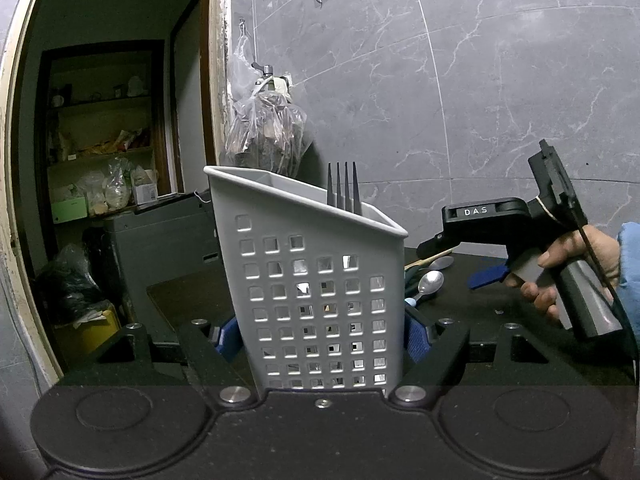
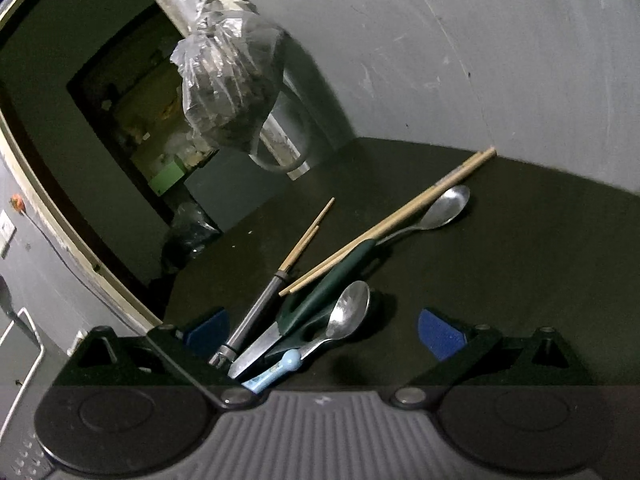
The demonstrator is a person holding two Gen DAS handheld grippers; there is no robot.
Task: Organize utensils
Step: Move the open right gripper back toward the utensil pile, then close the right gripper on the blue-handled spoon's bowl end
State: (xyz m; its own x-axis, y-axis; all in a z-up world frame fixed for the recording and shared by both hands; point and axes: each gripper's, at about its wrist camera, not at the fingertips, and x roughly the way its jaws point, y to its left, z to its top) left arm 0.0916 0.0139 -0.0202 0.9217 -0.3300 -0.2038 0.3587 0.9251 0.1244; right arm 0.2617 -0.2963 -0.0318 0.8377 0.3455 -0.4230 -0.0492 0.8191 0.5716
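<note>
A grey perforated utensil caddy point(image 1: 316, 280) stands on the dark table between my left gripper's blue pads point(image 1: 416, 340), which press its sides. A fork point(image 1: 343, 188) stands in it, tines up. My right gripper point(image 2: 324, 334) is open and empty over a pile of utensils: a blue-handled spoon point(image 2: 344, 316), a green-handled knife point(image 2: 320, 300), a second spoon point(image 2: 444, 208), wooden chopsticks point(image 2: 400, 216) and a dark metal rod point(image 2: 260, 312). In the left wrist view the right gripper point(image 1: 434, 245) hovers over the spoon point(image 1: 430, 282).
A plastic bag point(image 1: 264, 128) hangs from a tap on the grey marble wall point(image 1: 480, 80) behind the caddy. An open doorway point(image 1: 112, 140) with shelves is at the left. The dark table point(image 2: 520, 260) runs right to the wall.
</note>
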